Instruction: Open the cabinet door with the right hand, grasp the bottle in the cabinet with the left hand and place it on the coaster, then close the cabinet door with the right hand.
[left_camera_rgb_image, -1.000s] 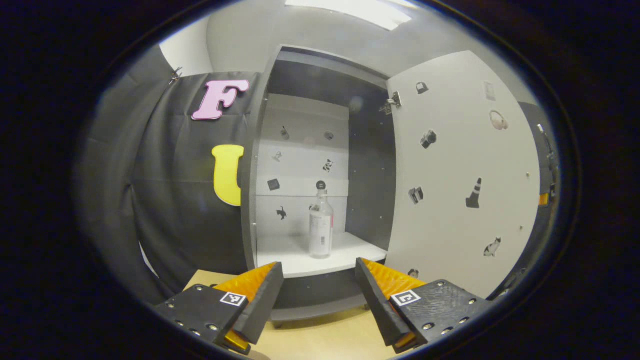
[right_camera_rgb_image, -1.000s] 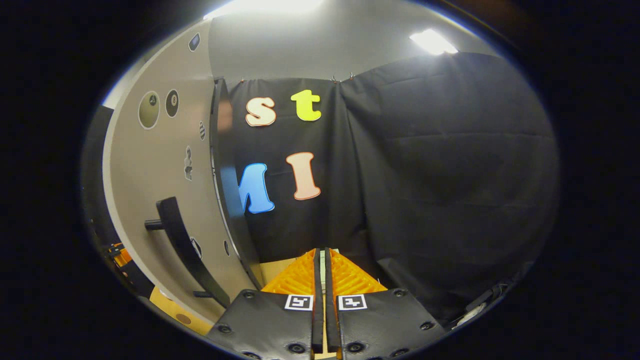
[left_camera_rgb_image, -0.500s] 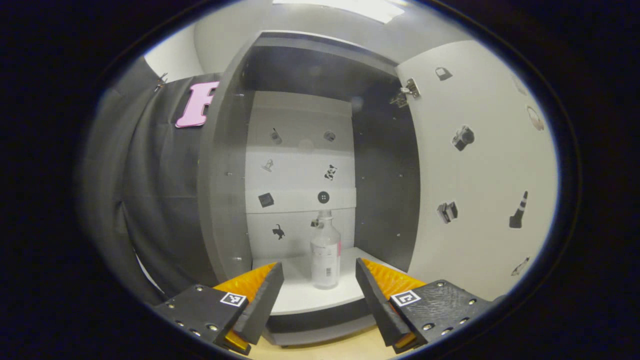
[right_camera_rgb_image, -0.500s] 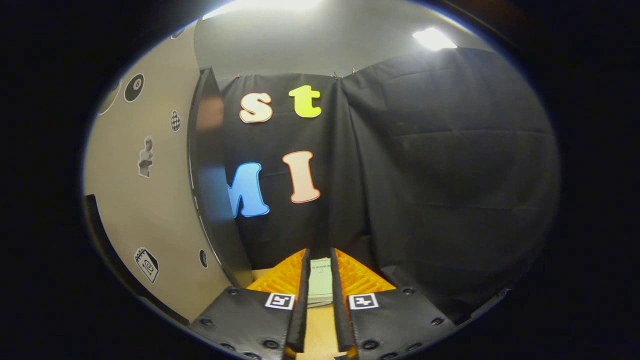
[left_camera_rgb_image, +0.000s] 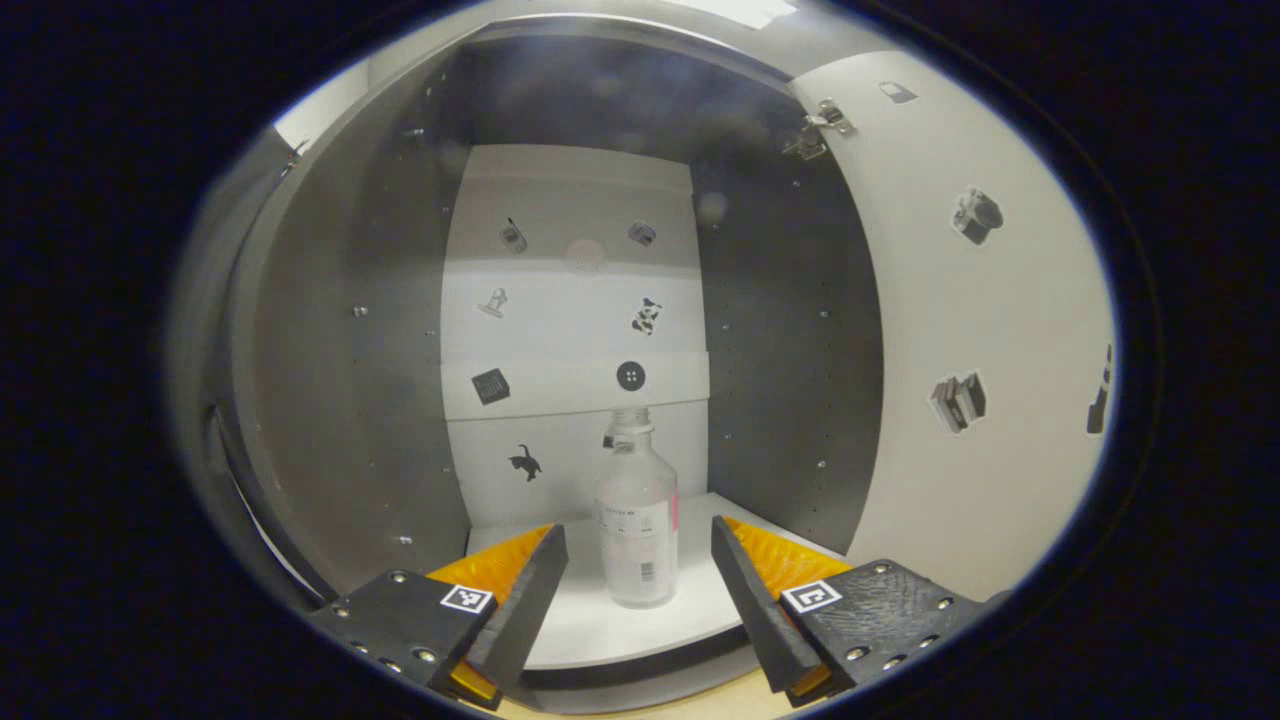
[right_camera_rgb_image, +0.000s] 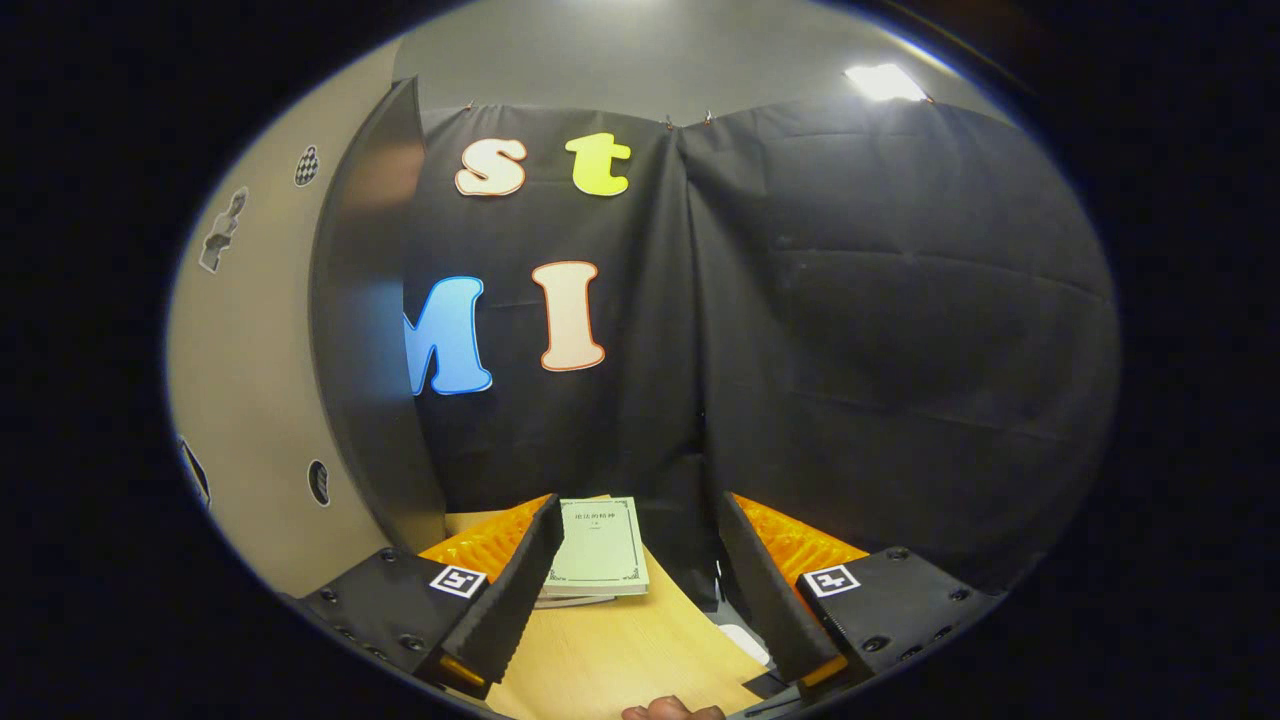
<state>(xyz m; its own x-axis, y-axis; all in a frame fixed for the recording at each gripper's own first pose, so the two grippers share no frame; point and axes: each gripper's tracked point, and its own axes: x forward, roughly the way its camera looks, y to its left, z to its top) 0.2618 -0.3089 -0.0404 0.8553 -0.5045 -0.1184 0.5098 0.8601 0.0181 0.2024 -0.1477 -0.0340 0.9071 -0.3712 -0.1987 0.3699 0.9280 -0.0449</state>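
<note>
A clear bottle (left_camera_rgb_image: 636, 520) with a white label and no cap stands upright on the white shelf (left_camera_rgb_image: 690, 610) inside the open grey cabinet (left_camera_rgb_image: 350, 350). My left gripper (left_camera_rgb_image: 632, 582) is open just in front of the shelf, its fingers either side of the bottle's base but short of it. The cabinet door (left_camera_rgb_image: 980, 330) hangs open on the right of the left gripper view. In the right gripper view the door (right_camera_rgb_image: 250, 400) stands at the left, and my right gripper (right_camera_rgb_image: 632, 560) is open over the wooden table (right_camera_rgb_image: 620, 660), holding nothing.
A pale green book (right_camera_rgb_image: 598, 558) lies on the table beyond the right gripper's fingers. A person's fingertip (right_camera_rgb_image: 668, 710) shows at the bottom edge. Stickers dot the cabinet's back panel (left_camera_rgb_image: 575, 330) and the door. Black cloth walls close the booth behind.
My left gripper has moved forward toward the cabinet, so the bottle now sits between its fingers' lines. My right gripper has let go of the door, swung right and opened from shut.
</note>
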